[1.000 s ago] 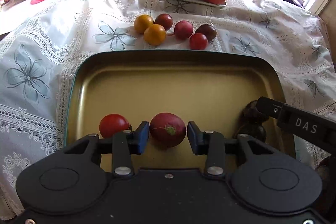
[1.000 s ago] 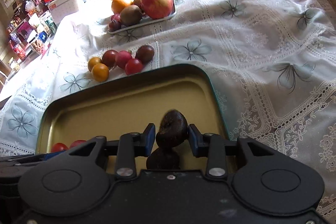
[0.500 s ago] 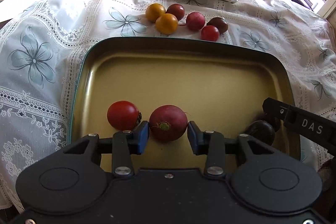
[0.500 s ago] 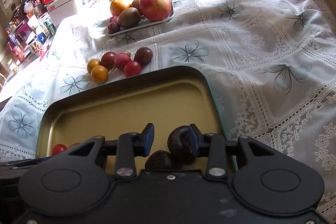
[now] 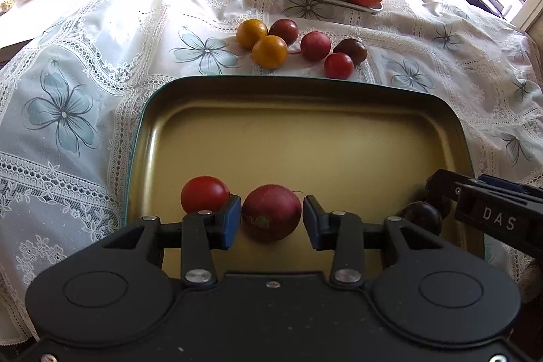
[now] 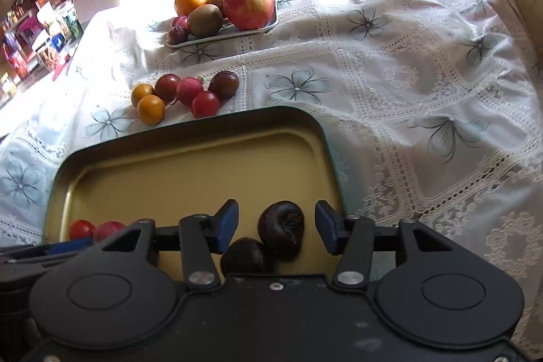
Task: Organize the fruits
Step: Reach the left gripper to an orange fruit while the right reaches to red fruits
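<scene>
Fruit lies between both pairs of jaws, gripped by neither; the left gripper (image 5: 271,221) stands apart around a red plum (image 5: 271,212) on the tray (image 5: 305,94), a tomato (image 5: 203,194) just left of it; the right gripper (image 6: 276,228) has just been opening, its pads clear of the dark plum (image 6: 281,228) between them, another dark fruit (image 6: 246,256) just below; more fruit (image 5: 298,46) waits beyond the tray.

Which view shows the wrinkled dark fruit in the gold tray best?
The right wrist view: the wrinkled dark fruit lies in full sight between the open jaws of the right hand-held gripper, clear of both pads, beside a smooth dark fruit. In the left wrist view the right hand-held gripper almost wholly hides it.
</scene>
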`<state>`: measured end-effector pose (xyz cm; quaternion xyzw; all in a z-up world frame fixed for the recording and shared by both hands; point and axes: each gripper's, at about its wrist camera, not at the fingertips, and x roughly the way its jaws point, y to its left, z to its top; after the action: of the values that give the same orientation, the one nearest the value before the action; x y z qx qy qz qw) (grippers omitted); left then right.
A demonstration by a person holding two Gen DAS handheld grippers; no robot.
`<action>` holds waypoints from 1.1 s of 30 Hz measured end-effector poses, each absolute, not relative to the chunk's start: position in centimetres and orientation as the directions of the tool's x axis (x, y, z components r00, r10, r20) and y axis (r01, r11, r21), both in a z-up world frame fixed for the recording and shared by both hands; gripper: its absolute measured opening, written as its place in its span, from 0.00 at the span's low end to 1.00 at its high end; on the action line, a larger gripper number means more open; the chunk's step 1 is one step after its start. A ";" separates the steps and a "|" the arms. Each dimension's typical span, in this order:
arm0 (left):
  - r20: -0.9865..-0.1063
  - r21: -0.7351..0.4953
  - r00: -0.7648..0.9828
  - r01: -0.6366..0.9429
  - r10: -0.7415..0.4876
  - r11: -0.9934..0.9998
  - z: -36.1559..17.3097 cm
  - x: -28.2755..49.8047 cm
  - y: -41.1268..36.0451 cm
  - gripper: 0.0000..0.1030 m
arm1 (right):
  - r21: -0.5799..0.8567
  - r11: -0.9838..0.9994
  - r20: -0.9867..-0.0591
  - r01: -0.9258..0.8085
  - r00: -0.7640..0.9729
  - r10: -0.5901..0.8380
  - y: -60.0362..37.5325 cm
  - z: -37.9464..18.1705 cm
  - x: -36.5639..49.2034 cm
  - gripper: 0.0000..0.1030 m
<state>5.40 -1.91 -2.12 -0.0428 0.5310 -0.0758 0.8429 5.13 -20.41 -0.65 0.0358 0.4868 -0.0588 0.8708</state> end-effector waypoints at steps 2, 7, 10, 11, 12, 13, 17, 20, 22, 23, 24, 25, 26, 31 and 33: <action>-0.889 -0.150 0.424 0.080 -0.170 0.985 -2.1 5.6 -1.7 0.47 | -0.023 0.992 -0.853 0.122 0.515 -0.083 -20.2 -0.5 5.2 0.57; -0.886 -0.148 0.432 0.080 -0.168 0.986 -1.8 6.0 -1.3 0.47 | -0.055 0.991 -0.859 0.120 0.500 -0.108 -19.8 0.0 5.7 0.61; -0.882 -0.153 0.438 0.084 -0.175 0.985 -1.3 6.4 -1.2 0.47 | -0.061 0.991 -0.865 0.120 0.490 -0.113 -19.7 0.5 6.1 0.61; -0.879 -0.153 0.443 0.091 -0.178 0.984 -1.1 6.5 -1.1 0.47 | -0.054 0.991 -0.865 0.126 0.489 -0.109 -19.7 0.7 6.2 0.61; -0.876 -0.152 0.447 0.096 -0.179 0.984 -0.9 6.8 -1.1 0.47 | -0.042 0.991 -0.869 0.130 0.485 -0.100 -19.8 0.9 6.3 0.61; -0.873 -0.151 0.454 0.099 -0.179 0.984 -0.6 7.1 -1.0 0.47 | -0.023 0.991 -0.873 0.129 0.481 -0.082 -19.9 1.1 6.5 0.61; -0.858 -0.140 0.486 0.096 -0.169 0.985 0.1 8.7 -0.7 0.47 | 0.110 0.985 -0.874 0.131 0.484 0.033 -20.9 2.1 7.5 0.61; -0.846 -0.143 0.505 0.091 -0.169 0.986 0.2 10.6 -0.4 0.47 | 0.136 0.978 -0.856 0.160 0.516 0.035 -21.6 2.7 8.5 0.61; -0.842 -0.140 0.515 0.085 -0.164 0.986 0.0 11.9 -0.3 0.47 | 0.117 0.978 -0.843 0.170 0.538 0.008 -21.8 3.0 9.4 0.61; -0.839 -0.138 0.520 0.083 -0.161 0.987 -0.2 12.6 -0.3 0.47 | 0.111 0.978 -0.838 0.175 0.545 -0.003 -22.0 3.0 9.9 0.61; -0.838 -0.132 0.525 0.076 -0.152 0.988 -0.4 13.3 -0.3 0.47 | 0.108 0.978 -0.835 0.178 0.551 -0.008 -22.2 3.0 10.6 0.61; -0.838 -0.125 0.527 0.067 -0.142 0.990 -0.6 13.9 -0.3 0.47 | 0.109 0.978 -0.835 0.181 0.551 -0.009 -22.5 2.9 11.3 0.61; -0.838 -0.120 0.529 0.060 -0.133 0.991 -0.9 14.4 -0.3 0.47 | 0.118 0.976 -0.834 0.182 0.551 -0.002 -22.8 2.7 12.0 0.61; -0.840 -0.145 0.518 0.077 -0.164 0.986 -2.1 17.2 -0.6 0.47 | 0.172 0.971 -0.815 0.166 0.578 0.046 -23.7 1.4 15.5 0.61; -0.836 -0.154 0.522 0.071 -0.169 0.985 -2.5 18.0 -0.6 0.47 | 0.162 0.974 -0.801 0.160 0.597 0.035 -23.4 0.9 16.6 0.61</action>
<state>18.02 -0.56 -2.46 -0.0505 0.4841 -0.0687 0.8709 16.56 -23.40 0.87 0.1093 0.4472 -0.0353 0.8870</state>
